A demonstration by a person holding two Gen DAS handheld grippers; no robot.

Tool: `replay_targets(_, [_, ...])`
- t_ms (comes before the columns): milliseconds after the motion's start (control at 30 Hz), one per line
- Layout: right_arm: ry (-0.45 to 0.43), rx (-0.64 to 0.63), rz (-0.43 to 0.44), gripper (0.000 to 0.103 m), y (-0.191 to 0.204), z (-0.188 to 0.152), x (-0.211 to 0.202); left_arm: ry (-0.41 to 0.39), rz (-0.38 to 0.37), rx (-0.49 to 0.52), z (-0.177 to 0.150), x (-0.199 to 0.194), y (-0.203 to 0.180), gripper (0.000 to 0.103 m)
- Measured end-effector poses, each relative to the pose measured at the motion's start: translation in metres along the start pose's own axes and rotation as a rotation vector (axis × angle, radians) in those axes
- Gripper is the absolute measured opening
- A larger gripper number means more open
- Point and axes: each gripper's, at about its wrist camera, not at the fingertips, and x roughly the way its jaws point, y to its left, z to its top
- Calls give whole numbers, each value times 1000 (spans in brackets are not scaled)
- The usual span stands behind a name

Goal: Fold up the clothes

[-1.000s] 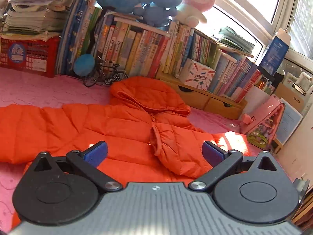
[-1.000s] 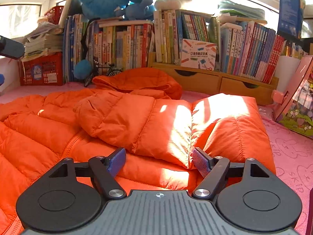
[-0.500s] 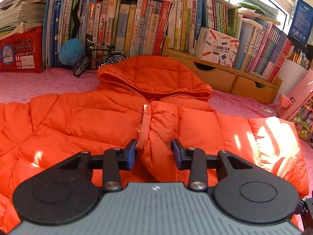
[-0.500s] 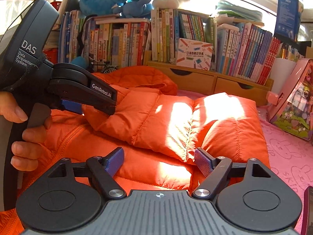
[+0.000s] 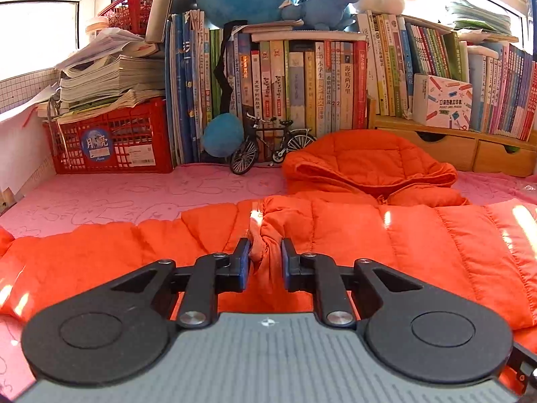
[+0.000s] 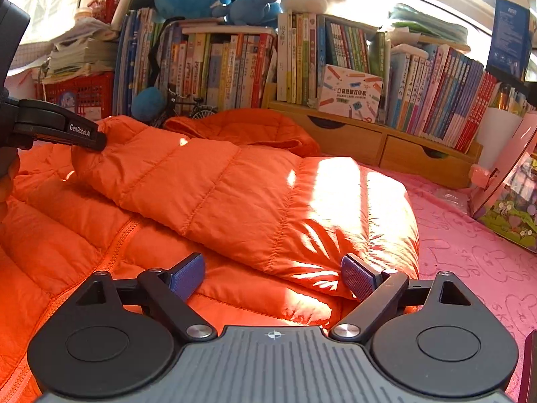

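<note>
An orange puffer jacket (image 5: pixel 386 235) was spread across the pink cover (image 5: pixel 134 198) of the surface, its hood (image 5: pixel 365 164) turned toward the back edge where the row of books (image 5: pixel 302 80) stood. One sleeve (image 6: pixel 235 194) was seen laid over the body of the jacket, its long axis running from a rounded fold near the right edge of the cover across toward the left.

The left gripper (image 5: pixel 265 262) was found with its jaws drawn narrow on a bunched pinch of orange fabric at the cuff end of that sleeve, close to the middle of the jacket. In the right wrist view the same gripper (image 6: pixel 90 137) was seen at the far left end of the sleeve, with the cuff raised a little off the body beneath.

The right gripper (image 6: pixel 272 277) was held with its jaws spread wide and nothing between them, low over the near part of the jacket, with the folded shoulder end of the sleeve directly ahead.

The relation that mattered was judged to be this: the sleeve lay crosswise between the two grippers, the cuff end being held by the left and the shoulder fold lying nearer the right. Any carrying of the cuff would be expected to run along that axis. Whether the sleeve was being laid down or lifted away could not be told.
</note>
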Motion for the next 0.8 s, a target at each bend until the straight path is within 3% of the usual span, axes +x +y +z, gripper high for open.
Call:
replay_targets(167, [25,-47,5,91,8,1,4,33,12,-16,-11,4,19,32])
replay_targets(233, [-6,-84,8,91,12,0,-1,-7,7,-24,0,-3,23,32])
replay_targets(400, [-194,-253,43,95,24,4,-35,-108,-6,-42,28,-21,33,38])
replay_targets(467, [-249,-290,-3,103,26,14,-38,-147,-14,-49,38,-28,36,43])
replay_targets(533, [-278,-305,-70,103,27,26,-31,-165,-62,-32,45,-19,22,43])
replay_targets(667, [-267,-220,-161,98,19,42,-4,-96,-7,33,31,9,19,45])
replay_targets(800, [-242,-202,-163,96,24,51,21,-25,47,97,18,37,16,46])
